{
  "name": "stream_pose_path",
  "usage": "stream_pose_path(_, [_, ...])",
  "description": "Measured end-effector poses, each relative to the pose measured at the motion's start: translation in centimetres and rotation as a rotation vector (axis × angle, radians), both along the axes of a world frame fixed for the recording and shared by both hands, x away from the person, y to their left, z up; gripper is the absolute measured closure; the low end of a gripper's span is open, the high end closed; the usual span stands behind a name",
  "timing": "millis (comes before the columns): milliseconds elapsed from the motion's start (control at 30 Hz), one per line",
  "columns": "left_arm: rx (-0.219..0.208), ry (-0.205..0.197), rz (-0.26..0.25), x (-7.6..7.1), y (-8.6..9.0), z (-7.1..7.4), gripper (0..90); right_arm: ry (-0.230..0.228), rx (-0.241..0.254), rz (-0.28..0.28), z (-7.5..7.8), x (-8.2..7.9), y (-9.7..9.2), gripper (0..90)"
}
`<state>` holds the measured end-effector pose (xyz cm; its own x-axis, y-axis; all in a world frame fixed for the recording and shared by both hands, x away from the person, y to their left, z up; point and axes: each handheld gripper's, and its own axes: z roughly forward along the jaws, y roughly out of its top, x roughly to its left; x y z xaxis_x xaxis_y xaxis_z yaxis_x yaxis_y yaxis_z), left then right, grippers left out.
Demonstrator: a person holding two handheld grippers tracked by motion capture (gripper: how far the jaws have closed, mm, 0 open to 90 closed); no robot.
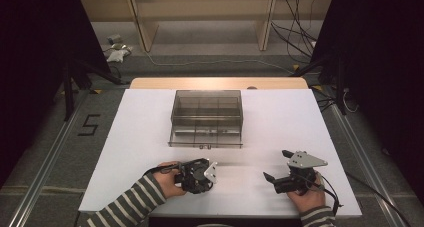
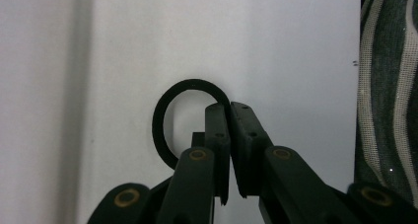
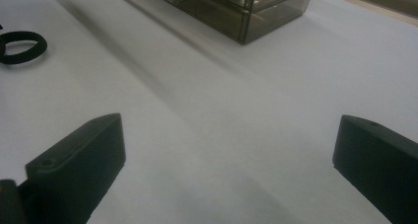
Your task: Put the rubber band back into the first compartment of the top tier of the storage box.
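A thin black ring [image 2: 158,123] lies on the white tabletop [image 1: 145,157]. My left gripper [image 2: 229,108] points down at it, jaws pressed together over the ring's right rim, which they hide. In the high view the left gripper [image 1: 199,181] sits near the table's front edge, held by a hand in a striped sleeve. My right gripper [image 1: 276,165] rests at the front right, jaws spread wide with nothing between them. From the right gripper [image 3: 229,150], the ring [image 3: 42,47] is far off at the left edge.
A smoky transparent box [image 1: 206,118] with several compartments stands at the middle of the table; its corner [image 3: 241,12] is ahead of the right gripper. Bare white surface lies between the grippers and the box. Stands and cables flank the table.
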<state>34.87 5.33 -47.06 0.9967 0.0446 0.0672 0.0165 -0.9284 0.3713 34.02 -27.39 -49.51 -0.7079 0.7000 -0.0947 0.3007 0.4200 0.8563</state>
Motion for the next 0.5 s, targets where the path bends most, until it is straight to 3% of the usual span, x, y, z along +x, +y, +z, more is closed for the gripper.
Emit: stream_pose_path(500, [-0.087, -0.013, 0.008, 0.2, 0.7, 2.3, 85.9, 0.001, 0.000, -0.002, 0.0, 0.0, 0.0, 0.6])
